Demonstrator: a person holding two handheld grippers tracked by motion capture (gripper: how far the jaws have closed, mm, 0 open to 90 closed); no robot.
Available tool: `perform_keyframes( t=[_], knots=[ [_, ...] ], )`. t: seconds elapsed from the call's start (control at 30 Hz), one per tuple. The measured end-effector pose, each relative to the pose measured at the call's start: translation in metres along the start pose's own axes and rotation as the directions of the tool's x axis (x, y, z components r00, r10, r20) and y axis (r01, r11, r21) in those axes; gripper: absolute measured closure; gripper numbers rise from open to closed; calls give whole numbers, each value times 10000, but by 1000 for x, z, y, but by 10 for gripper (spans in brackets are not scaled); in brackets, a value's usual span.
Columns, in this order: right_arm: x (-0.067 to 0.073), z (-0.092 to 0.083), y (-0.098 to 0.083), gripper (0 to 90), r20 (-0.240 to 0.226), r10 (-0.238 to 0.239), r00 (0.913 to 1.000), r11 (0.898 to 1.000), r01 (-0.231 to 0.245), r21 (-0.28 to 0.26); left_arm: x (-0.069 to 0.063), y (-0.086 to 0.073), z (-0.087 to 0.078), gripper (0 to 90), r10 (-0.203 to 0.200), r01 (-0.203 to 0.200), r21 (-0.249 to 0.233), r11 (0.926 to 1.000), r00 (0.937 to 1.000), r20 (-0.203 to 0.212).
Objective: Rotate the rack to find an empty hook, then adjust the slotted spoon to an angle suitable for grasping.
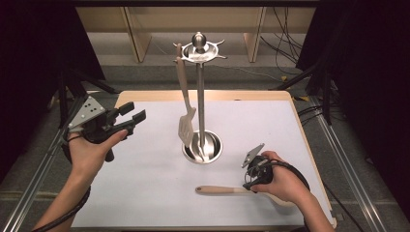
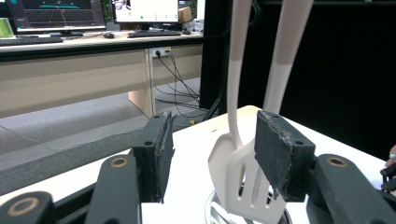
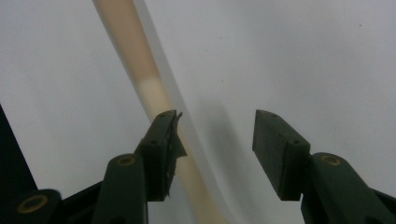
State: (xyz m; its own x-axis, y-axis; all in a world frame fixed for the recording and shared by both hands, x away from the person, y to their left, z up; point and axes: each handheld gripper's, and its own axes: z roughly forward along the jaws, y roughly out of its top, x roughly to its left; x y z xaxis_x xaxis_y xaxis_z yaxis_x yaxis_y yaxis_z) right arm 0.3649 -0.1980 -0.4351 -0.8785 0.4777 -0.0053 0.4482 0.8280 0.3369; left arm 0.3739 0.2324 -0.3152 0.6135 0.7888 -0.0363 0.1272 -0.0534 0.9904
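Hovering at lower right of the high view, right tongs [image 1: 252,178] gape over the utensil handle [image 1: 220,190] lying leftward along the bench [image 1: 145,183]; left tongs [image 1: 131,117], also apart, wait upper left.

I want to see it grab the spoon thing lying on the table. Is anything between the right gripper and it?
No. The right gripper sits right over the utensil on the white table, jaws open, with its handle passing beside one jaw. Nothing blocks it.

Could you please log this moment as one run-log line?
left gripper: open, raised | right gripper: open over utensil on table | slotted turner: hangs on stand
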Motion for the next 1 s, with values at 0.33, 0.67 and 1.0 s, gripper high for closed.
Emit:
perform_keyframes(
  t=[0.33,0.67,1.0],
  knots=[
    [-1,4,0,515,155,-226,9996,9996,223,196,-3,1,6,465,37,-38,82,10000,9999,143],
    [7,4,9,526,-135,-810,9966,9951,816,550,-7,4,2,464,130,-129,-29,9999,9995,282],
    [11,20,19,605,-760,-1603,9841,9724,1707,1591,-4,5,6,460,109,-109,15,9999,9997,221]
  ],
)
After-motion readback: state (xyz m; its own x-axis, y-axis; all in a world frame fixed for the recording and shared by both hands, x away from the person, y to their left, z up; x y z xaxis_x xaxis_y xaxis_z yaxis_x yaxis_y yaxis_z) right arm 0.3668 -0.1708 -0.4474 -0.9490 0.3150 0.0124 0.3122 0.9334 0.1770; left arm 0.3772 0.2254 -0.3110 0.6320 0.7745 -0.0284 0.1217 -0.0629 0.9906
